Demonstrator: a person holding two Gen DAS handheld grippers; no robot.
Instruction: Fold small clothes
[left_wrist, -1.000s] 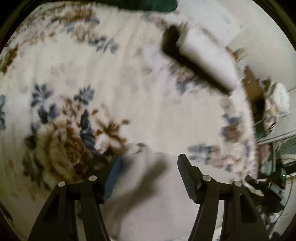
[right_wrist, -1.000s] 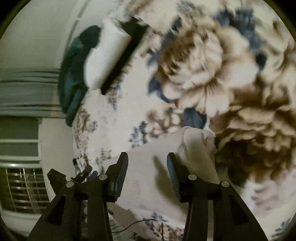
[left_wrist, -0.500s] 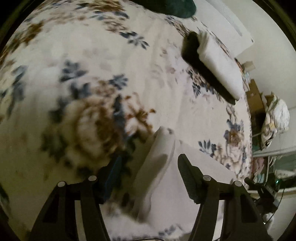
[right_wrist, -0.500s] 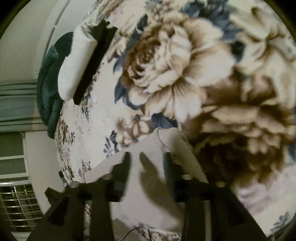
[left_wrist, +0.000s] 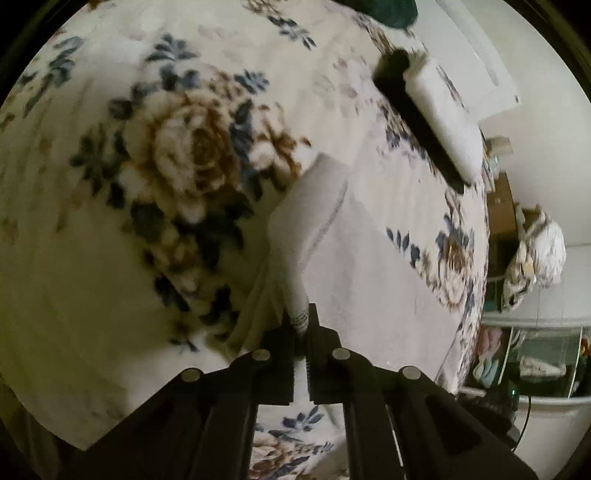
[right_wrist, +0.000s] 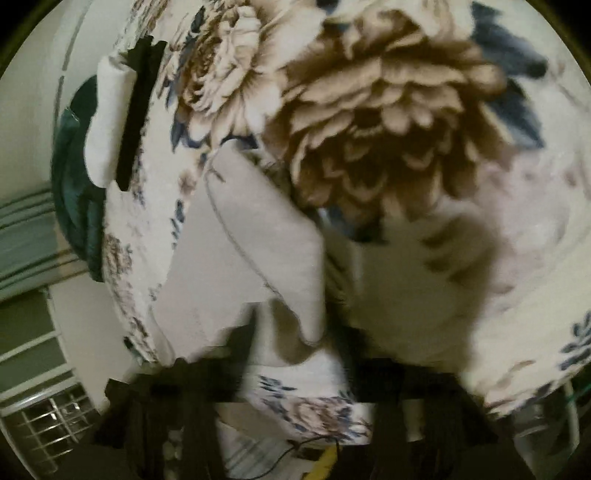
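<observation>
A small pale grey garment (left_wrist: 354, 258) lies on a floral blanket (left_wrist: 110, 258). My left gripper (left_wrist: 301, 325) is shut on the garment's near corner, and a folded band of cloth runs up from the jaws. In the right wrist view the same garment (right_wrist: 251, 251) lies left of centre with a seam across it. My right gripper (right_wrist: 299, 339) is blurred at the bottom of that view, its fingers (right_wrist: 240, 347) wide apart over the garment's near edge, holding nothing.
A folded white cloth on a dark one (left_wrist: 439, 110) lies at the far side of the bed, also in the right wrist view (right_wrist: 110, 118). A dark green pillow (right_wrist: 74, 166) sits beyond it. Clutter and shelves (left_wrist: 532, 258) stand past the bed's right edge.
My left gripper closed on the garment's corner and pulled it up. My right gripper moved forward, and its fingers spread wider over the garment. Both views shifted across the blanket.
</observation>
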